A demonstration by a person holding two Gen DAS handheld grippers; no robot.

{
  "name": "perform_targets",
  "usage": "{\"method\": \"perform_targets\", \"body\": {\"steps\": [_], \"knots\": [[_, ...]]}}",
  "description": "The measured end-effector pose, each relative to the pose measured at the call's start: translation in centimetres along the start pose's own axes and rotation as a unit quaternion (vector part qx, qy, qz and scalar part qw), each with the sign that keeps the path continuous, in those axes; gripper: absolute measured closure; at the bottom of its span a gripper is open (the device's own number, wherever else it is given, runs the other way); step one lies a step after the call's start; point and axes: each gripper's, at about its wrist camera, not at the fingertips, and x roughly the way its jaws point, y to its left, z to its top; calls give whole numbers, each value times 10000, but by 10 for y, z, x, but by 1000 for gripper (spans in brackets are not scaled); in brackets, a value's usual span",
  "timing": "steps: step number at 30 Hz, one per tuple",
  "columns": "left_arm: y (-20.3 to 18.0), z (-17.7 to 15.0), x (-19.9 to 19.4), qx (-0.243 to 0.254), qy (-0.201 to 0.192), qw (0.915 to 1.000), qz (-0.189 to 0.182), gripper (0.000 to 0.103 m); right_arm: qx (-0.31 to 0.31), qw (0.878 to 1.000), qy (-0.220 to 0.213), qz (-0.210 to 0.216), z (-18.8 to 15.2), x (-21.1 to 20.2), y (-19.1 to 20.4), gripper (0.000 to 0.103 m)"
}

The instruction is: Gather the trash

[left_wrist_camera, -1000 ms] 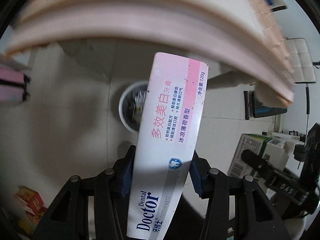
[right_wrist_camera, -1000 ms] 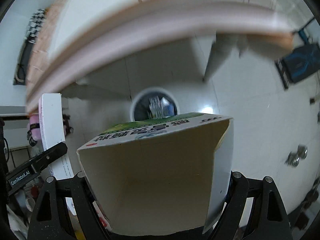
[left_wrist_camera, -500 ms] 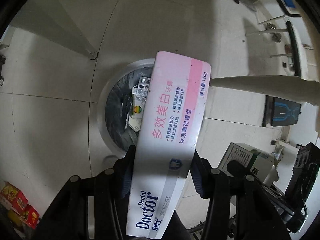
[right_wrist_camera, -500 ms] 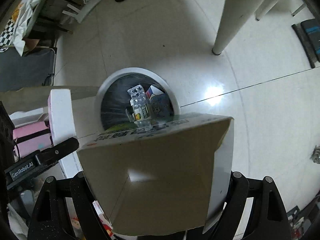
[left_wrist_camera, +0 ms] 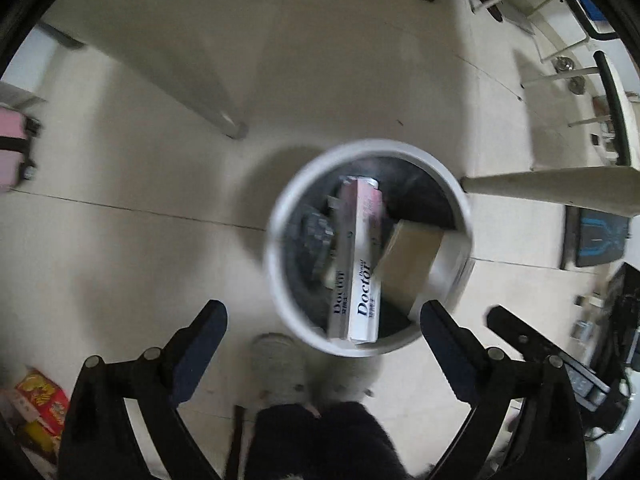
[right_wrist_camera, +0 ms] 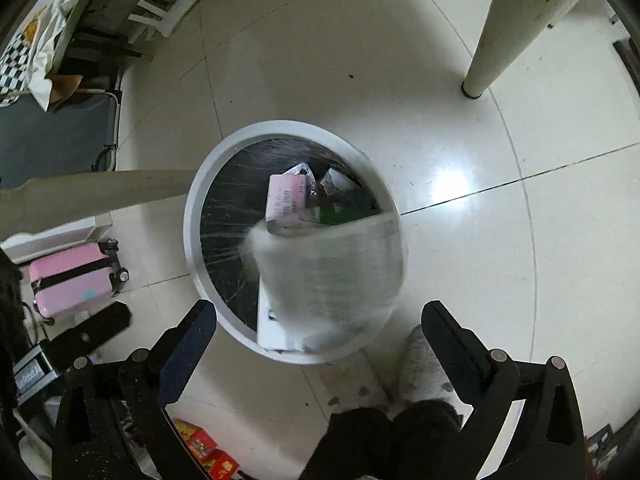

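A round white trash bin (left_wrist_camera: pixel 276 216) with a black liner stands on the tiled floor below both grippers; it also shows in the right wrist view (right_wrist_camera: pixel 192 220). The pink-and-white toothpaste box (left_wrist_camera: pixel 360 256) lies inside it, also seen in the right wrist view (right_wrist_camera: pixel 286 200). The green-and-white carton (right_wrist_camera: pixel 332 268) is blurred in mid-fall over the bin's near rim; it shows in the left wrist view (left_wrist_camera: pixel 408 264). My left gripper (left_wrist_camera: pixel 324 336) is open and empty above the bin. My right gripper (right_wrist_camera: pixel 320 332) is open and empty too.
White table legs (left_wrist_camera: pixel 216 100) (right_wrist_camera: pixel 496 40) stand on the floor beside the bin. A pink suitcase (right_wrist_camera: pixel 76 280) is at the left. The person's slippered feet (left_wrist_camera: pixel 280 368) are just below the bin. Red snack boxes (right_wrist_camera: pixel 204 448) lie on the floor.
Both grippers opened and let go. The toothpaste box dropped into the bin and the carton is falling in. The view moved from under the table to above the bin.
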Motion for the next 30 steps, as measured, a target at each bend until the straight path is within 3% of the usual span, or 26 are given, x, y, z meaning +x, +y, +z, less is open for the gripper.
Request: {"method": "perform_targets", "body": {"steps": [5, 9, 13, 22, 30], "knots": [[-3, -26, -43, 155, -277, 9990, 304, 4, -385, 9979, -193, -484, -24, -47, 16, 0], [-13, -52, -92, 244, -344, 9984, 388, 4, -613, 9934, -429, -874, -49, -108, 30, 0], [-24, -75, -145, 300, -419, 9979, 386, 4, -719, 9906, -605, -999, -74, -178, 49, 0], [-50, -122, -280, 521, -639, 9963, 224, 4, -978, 9880, -774, -906, -136, -332, 88, 0], [-61, -156, -381, 617, -934, 9936, -175, 4, -1121, 9879, -991, -417, -191, -466, 114, 0]]}}
